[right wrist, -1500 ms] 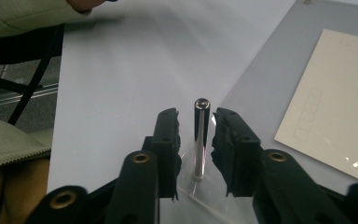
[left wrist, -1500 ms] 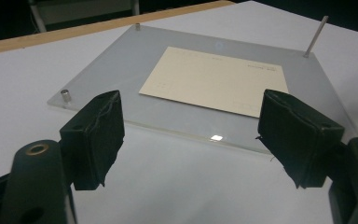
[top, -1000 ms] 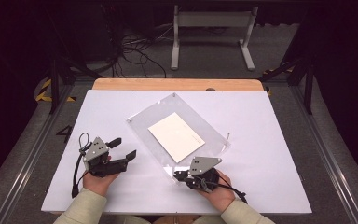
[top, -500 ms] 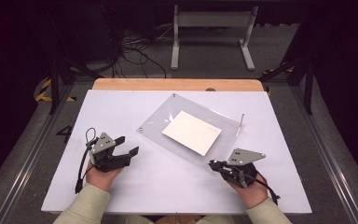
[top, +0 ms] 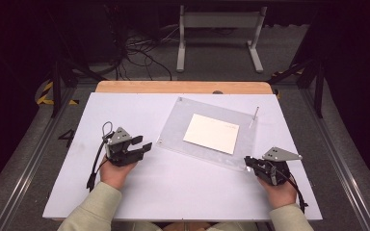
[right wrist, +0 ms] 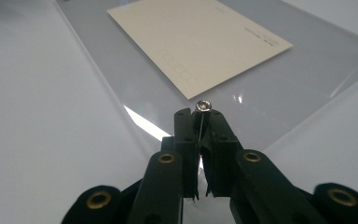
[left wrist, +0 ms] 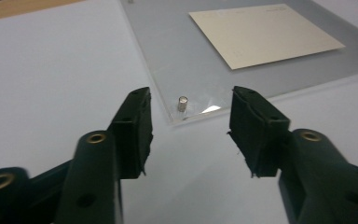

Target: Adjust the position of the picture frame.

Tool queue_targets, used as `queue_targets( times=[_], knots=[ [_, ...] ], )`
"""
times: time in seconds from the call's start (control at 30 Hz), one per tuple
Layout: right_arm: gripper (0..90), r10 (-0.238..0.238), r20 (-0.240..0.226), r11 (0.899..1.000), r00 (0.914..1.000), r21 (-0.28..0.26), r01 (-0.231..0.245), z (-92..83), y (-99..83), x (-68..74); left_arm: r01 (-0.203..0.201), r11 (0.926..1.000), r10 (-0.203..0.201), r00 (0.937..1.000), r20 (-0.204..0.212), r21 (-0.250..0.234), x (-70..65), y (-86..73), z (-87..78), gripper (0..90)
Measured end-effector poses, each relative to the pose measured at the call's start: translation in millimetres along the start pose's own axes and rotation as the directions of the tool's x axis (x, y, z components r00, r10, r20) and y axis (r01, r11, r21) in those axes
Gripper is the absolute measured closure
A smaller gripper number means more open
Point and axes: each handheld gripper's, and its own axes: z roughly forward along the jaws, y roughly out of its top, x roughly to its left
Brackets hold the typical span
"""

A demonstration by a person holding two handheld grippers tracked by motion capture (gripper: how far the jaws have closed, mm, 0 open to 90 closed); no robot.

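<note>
- Left gripper [left wrist: 189, 133] is being held with its jaws partly apart — they have just been closing — and nothing is being pressed between them; bare table [left wrist: 56, 65] is lying in the gap.
- Straight ahead of that gap, just past the fingertips, a small metal post [left wrist: 182, 103] is standing upright on the near corner of the clear plate [left wrist: 177, 60]. Its long axis is running vertically, so the jaws are being lined up to either side of it, the post being centred slightly left of the middle of the gap.
- Right gripper [right wrist: 201, 116] is being kept tightly closed on a second post [right wrist: 203, 106] at the opposite near corner of the plate; the post's round top is showing just above the fingertips.
- In the high view the plate [top: 173, 137] is lying slantwise on the table, with the left gripper [top: 144, 147] near its left corner and the right gripper [top: 248, 162] touching its lower right corner.
- A cream card [top: 211, 133] is lying under or inside the plate, well apart from both grippers.
- A third post [top: 254, 117] is standing at the far right corner, out of reach of either hand for now.
- The left hand is judged the nearer one to the free near post — a short forward advance is being called for before the jaws can be closed on it.
- A risk is being judged here: closing early would be catching only the plate's edge.
</note>
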Motion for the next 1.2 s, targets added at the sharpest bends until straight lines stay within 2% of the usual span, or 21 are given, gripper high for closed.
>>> queue_targets(
  times=[0.03, 0.07, 0.13, 0.2, 0.27, 0.37, 0.43, 0.53, 0.63, 0.8, 0.93, 0.97, 1.03, 1.13, 1.2],
  knots=[
    [84.1, 0.000, 0.000, 1.000, 1.0000, 0.000, 0.000, 0.0, 0.0, 0.0, 0.000, 1.0000, 0.000, 1.0000, 0.000, 0.000, 0.0, 0.0, 0.0, 55.5],
    [84.1, 0.007, -0.004, 1.000, 1.0000, -0.019, -0.007, -0.1, -2.1, -0.7, -0.015, 0.9997, 0.015, 0.9999, 0.004, 0.020, -2.4, 4.4, 7.1, 57.5],
    [84.1, 0.001, 0.004, 1.000, 1.0000, -0.016, -0.001, 0.2, -1.7, 0.5, -0.014, 0.9996, 0.014, 0.9999, 0.007, 0.026, -2.5, 6.1, 9.6, 58.1],
    [84.0, 0.005, 0.003, 1.000, 1.0000, -0.018, -0.005, 0.3, -2.0, 0.3, 0.002, 0.9990, -0.003, 0.9999, 0.012, 0.045, -1.7, 11.3, 17.8, 59.2],
    [83.9, 0.008, -0.001, 1.000, 1.0000, -0.019, -0.008, 0.3, -2.3, 0.0, 0.001, 0.9987, -0.002, 0.9997, 0.023, 0.051, -0.5, 15.5, 26.9, 59.7],
    [83.8, 0.010, 0.001, 0.999, 1.0000, -0.031, -0.010, 0.3, -3.8, 0.3, 0.011, 0.9974, -0.013, 0.9997, 0.023, 0.071, 2.7, 19.0, 41.2, 69.1],
    [83.6, 0.015, -0.002, 0.999, 0.9999, -0.037, -0.015, 0.1, -4.8, -0.2, 0.015, 0.9959, -0.018, 0.9993, 0.032, 0.089, 4.7, 20.2, 48.1, 70.4],
    [83.5, 0.017, 0.000, 0.999, 0.9999, -0.043, -0.017, -0.5, -6.1, 0.4, 0.029, 0.9933, -0.031, 0.9993, 0.022, 0.112, 7.2, 17.9, 58.1, 70.1],
    [83.5, 0.018, 0.007, 0.999, 0.9998, -0.044, -0.017, -0.8, -6.6, 1.3, 0.026, 0.9898, -0.028, 0.9996, 0.010, 0.140, 11.9, 13.3, 67.3, 70.2],
    [83.5, 0.017, 0.008, 0.999, 0.9998, -0.044, -0.016, -0.7, -6.5, 1.6, 0.023, 0.9899, -0.023, 0.9997, 0.000, 0.140, 13.4, 11.7, 70.5, 71.6],
    [83.4, 0.017, 0.008, 0.999, 0.9998, -0.044, -0.016, -0.6, -6.3, 1.7, -0.032, 0.9899, 0.031, 0.9995, 0.007, 0.138, 8.4, 10.6, 74.4, 78.1],
    [83.4, 0.017, 0.008, 0.999, 0.9998, -0.044, -0.016, -0.6, -6.3, 1.7, -0.032, 0.9899, 0.031, 0.9995, 0.007, 0.138, 8.4, 10.6, 74.4, 80.6],
    [83.4, 0.019, 0.009, 0.999, 0.9998, -0.044, -0.018, -0.5, -6.4, 1.8, -0.065, 0.9897, 0.068, 0.9976, -0.016, 0.128, 6.0, 10.0, 75.9, 82.8],
    [83.4, 0.022, 0.012, 0.999, 0.9997, -0.044, -0.021, -0.4, -6.3, 2.5, -0.050, 0.9912, 0.051, 0.9987, -0.006, 0.123, 6.8, 9.0, 75.6, 84.3],
    [83.5, 0.022, 0.013, 0.999, 0.9997, -0.043, -0.021, -0.4, -6.2, 2.7, -0.058, 0.9899, 0.059, 0.9983, -0.006, 0.129, 6.2, 9.3, 74.6, 84.4]
  ],
)
